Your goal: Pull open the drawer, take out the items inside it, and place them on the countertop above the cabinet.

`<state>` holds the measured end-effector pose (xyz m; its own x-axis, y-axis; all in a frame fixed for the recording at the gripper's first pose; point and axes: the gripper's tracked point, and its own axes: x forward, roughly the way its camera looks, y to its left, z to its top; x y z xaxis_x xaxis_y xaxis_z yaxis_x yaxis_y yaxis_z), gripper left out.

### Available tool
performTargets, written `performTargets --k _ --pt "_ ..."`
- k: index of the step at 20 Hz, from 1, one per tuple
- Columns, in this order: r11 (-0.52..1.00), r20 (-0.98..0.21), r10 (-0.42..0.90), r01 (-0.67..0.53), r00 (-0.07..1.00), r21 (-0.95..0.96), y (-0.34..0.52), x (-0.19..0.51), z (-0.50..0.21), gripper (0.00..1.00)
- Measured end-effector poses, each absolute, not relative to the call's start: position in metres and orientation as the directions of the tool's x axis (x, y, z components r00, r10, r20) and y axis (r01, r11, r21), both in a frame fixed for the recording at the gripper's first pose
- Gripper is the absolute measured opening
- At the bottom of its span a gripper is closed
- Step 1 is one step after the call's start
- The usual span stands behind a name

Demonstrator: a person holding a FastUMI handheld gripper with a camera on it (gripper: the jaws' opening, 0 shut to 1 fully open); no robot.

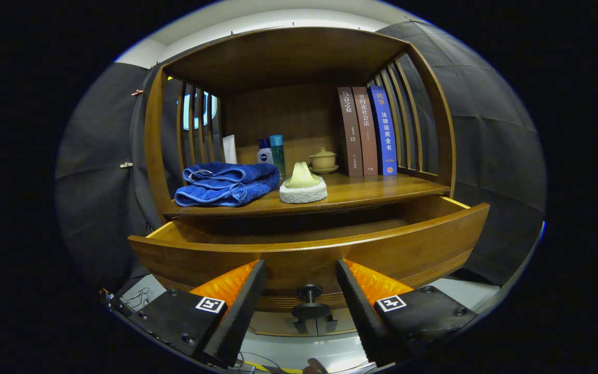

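1. Two fingers of the gripper (299,280) stand spread apart, pinching nothing; the small dark round knob (310,301) of the curved brown wooden drawer (309,257) sits between them, untouched by either.
2. The drawer is the landmark for what follows. It stands pulled out from the cabinet, its front panel just beyond the fingertips.
3. Inside the drawer, only a strip of bare wooden floor shows behind the front panel. No item can be made out there; the near part of the interior is hidden by the panel.
4. Directly above the drawer lies the wooden countertop (371,192). On it, above the drawer's left half, rests a folded blue towel (223,184); above its middle, a pale green soap on a white sponge pad (303,186).
5. Farther back above the drawer stand small toiletry bottles (272,150), a lidded beige ceramic cup (323,159) and three upright books (367,132).
6. Judgement: the pull-open step looks complete, and the removal step is either finished or nearly so. The next move calls for raising the gripper over the front panel to check the hidden near portion before withdrawing.
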<state>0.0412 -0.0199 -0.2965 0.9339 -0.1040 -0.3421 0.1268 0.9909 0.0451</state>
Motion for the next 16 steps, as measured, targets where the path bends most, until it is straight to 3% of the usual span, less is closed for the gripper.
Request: performTargets --k 16 --pt "0.994 -0.361 -0.079 0.103 0.929 0.048 -0.022 0.113 -0.310 0.91"
